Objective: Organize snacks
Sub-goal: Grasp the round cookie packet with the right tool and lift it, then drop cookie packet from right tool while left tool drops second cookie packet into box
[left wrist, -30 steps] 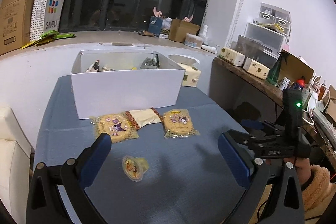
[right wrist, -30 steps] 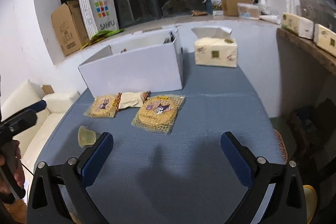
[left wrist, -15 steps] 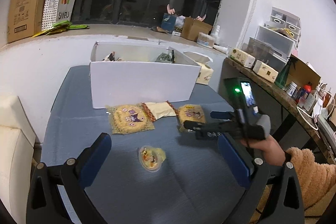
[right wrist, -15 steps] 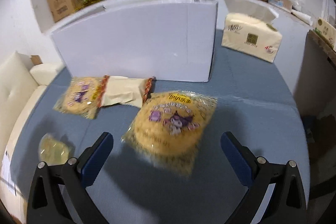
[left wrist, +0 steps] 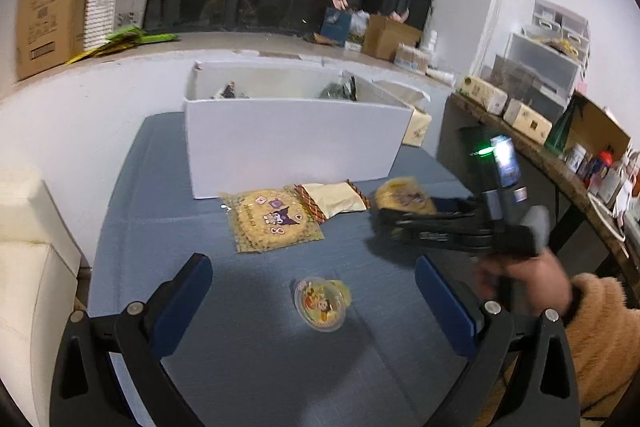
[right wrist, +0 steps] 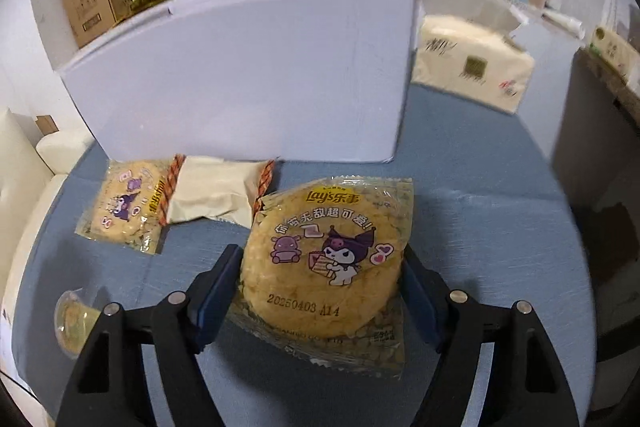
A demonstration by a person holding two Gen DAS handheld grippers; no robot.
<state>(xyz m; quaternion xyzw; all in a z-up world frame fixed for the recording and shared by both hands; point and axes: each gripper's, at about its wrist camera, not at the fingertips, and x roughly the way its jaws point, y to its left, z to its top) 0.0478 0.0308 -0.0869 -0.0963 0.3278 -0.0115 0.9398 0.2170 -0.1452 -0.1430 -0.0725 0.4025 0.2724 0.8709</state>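
Brought down since the earlier frame, the right gripper (right wrist: 322, 291) is closing around the chip packet (right wrist: 326, 259), at six o'clock from the white box (right wrist: 240, 75); crushing is risked by overtightening.

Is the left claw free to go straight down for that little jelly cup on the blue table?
Probably yes: the left claw is open with the jelly cup between its fingers, nothing covering it. The right claw works farther off.

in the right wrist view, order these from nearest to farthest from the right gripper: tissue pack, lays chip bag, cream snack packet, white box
1. lays chip bag, between the closing jaws
2. cream snack packet, ahead on the left
3. white box, behind the snacks
4. tissue pack, far right, beside the box
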